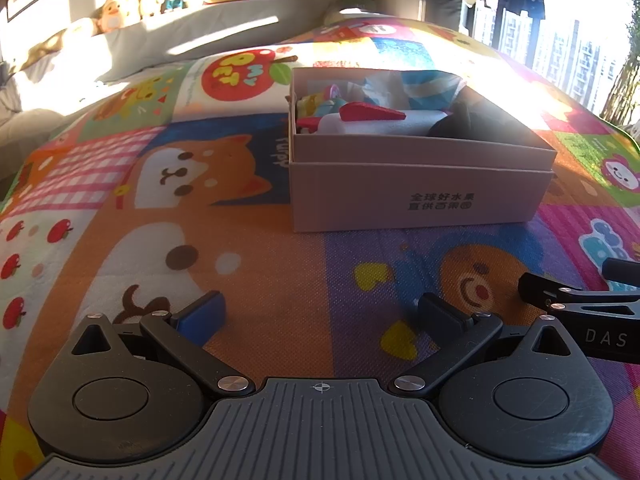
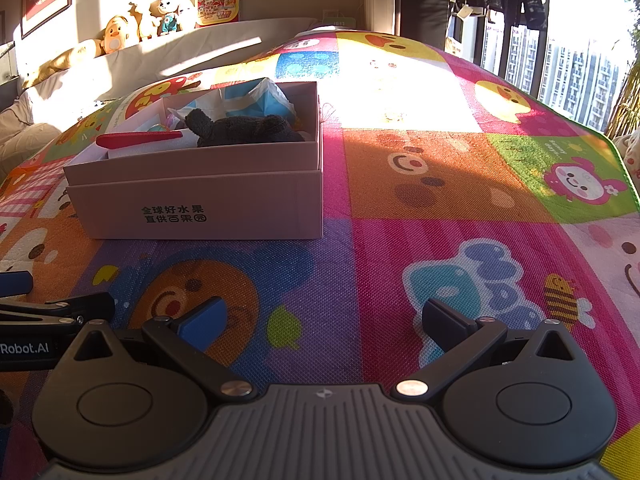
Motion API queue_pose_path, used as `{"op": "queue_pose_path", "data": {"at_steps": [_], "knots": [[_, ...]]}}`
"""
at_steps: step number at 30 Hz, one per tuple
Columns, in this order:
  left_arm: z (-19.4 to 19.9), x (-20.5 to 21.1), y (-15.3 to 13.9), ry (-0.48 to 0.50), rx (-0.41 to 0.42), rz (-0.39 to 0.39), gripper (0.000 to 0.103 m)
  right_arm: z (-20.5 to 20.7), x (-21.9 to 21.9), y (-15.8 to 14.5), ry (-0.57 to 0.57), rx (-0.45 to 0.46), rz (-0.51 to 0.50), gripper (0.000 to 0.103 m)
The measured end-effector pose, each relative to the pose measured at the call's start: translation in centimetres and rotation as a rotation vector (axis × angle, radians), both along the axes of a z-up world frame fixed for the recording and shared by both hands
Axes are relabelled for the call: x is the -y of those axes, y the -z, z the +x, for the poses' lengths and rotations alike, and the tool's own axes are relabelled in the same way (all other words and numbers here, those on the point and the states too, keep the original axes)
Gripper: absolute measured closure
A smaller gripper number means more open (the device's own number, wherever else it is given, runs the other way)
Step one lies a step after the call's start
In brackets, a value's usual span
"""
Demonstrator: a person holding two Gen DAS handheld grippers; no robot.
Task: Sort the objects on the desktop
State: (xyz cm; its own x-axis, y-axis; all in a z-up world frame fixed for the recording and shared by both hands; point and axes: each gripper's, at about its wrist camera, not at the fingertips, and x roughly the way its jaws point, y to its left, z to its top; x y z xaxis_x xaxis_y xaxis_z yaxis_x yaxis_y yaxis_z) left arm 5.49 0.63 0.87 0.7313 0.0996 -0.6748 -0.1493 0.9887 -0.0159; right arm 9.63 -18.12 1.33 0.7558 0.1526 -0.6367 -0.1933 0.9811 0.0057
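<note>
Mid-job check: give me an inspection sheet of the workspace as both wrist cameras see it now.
Surface: cartoon play mat, partly sunlit, bare around the box.
Job's things: cardboard box open, holding a red piece, a white roll, a black plush, blue-white packaging and small toys.
Clutter: nothing seen loose on the mat.
Grippers: left gripper and right gripper open, empty, side by side above the mat.
Cables: nothing seen.
Surroundings: stuffed toys on a ledge, window at right.
</note>
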Motion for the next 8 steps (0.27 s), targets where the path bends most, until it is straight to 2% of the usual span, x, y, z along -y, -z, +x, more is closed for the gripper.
{"op": "queue_pose_path", "data": {"at_steps": [8], "knots": [[-0.18, -0.39, -0.16, 0.018, 0.009, -0.023, 0.000, -0.01, 0.01, 0.00, 0.000, 0.000, 0.000, 0.000]]}}
